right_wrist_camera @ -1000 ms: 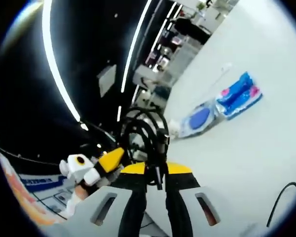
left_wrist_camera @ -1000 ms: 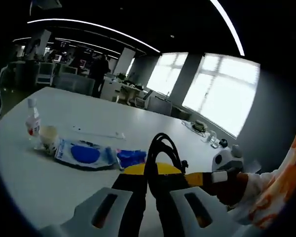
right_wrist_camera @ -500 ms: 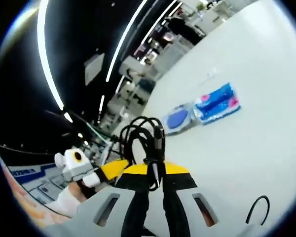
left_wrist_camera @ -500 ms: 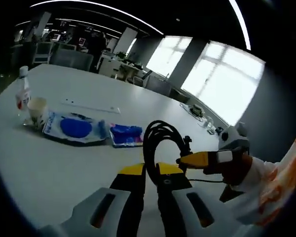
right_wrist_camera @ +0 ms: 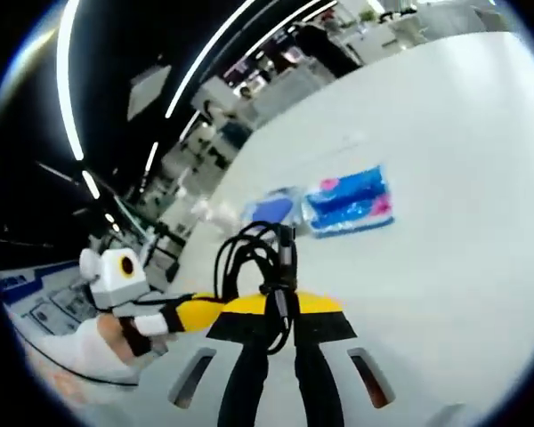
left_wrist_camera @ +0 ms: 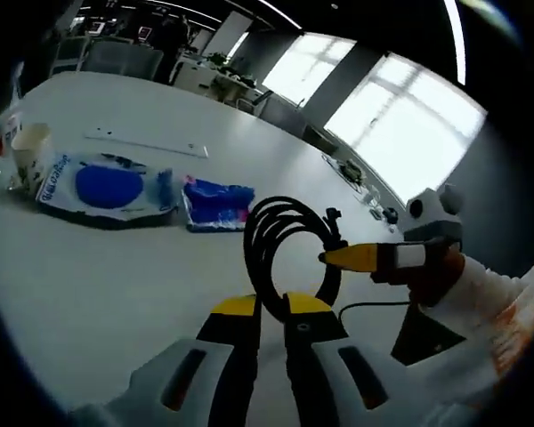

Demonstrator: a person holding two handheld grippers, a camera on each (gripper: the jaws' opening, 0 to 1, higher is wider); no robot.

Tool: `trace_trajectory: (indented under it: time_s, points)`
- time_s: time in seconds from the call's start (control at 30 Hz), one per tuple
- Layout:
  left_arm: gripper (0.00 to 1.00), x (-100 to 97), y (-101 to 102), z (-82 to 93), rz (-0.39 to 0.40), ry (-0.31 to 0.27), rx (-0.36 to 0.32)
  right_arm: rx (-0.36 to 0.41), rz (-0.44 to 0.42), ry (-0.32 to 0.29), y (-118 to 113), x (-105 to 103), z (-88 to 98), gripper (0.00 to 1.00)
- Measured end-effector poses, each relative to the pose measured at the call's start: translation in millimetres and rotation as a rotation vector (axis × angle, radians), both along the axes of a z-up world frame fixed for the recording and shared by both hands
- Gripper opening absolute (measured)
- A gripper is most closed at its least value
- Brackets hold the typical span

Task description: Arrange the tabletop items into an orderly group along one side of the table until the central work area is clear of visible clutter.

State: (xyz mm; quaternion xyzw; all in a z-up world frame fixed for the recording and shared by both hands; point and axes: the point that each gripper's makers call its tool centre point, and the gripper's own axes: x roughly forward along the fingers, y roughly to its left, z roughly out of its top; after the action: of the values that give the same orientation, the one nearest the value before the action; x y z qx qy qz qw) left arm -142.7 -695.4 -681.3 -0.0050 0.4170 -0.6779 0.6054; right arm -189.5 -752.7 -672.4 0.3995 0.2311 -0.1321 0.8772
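I pinch the coiled black cable [left_wrist_camera: 285, 245] with both tools at once, my left gripper [left_wrist_camera: 269, 311] and my right gripper [right_wrist_camera: 281, 311] pressed together on its loops, so the coil stays bundled above the table [left_wrist_camera: 89, 285]. The blue wipes pack [left_wrist_camera: 102, 187], blue pouch [left_wrist_camera: 218, 203] and paper cup [left_wrist_camera: 28, 153] already line the table's far edge, where I judge the cable belongs.
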Motion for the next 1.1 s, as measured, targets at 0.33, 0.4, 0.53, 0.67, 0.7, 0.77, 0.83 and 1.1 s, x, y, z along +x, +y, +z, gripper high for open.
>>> trace_trajectory:
  time_s: [0.33,0.4,0.53,0.67,0.7,0.77,0.83,1.1]
  points:
    - [0.06,1.0,-14,-22.5,0.009,0.054,0.056,-0.015,-0.012,0.068,-15,1,-29.0,0.07]
    - [0.07,0.6,-17,-28.5,0.004,0.066,0.072,-0.023,-0.012,0.084,-20,2,-35.2,0.08]
    - [0.06,3.1,-22,-39.5,0.010,0.089,0.106,-0.033,-0.006,0.114,-25,5,-46.4,0.08]
    - [0.06,8.3,-28,-46.2,0.037,0.105,0.114,-0.048,0.000,0.137,-30,8,-57.1,0.09]
    - [0.06,8.7,-30,-49.7,0.037,0.105,0.124,-0.040,-0.002,0.144,-32,8,-61.5,0.09]
    - [0.06,9.2,-31,-55.6,0.042,0.111,0.139,-0.030,0.001,0.164,-32,8,-68.0,0.09]
    - [0.06,7.8,-30,-62.0,0.044,0.121,0.158,-0.046,0.017,0.181,-32,8,-71.2,0.09]
    - [0.06,8.2,-33,-74.2,0.052,0.159,0.187,-0.100,0.054,0.221,-36,8,-80.8,0.11]
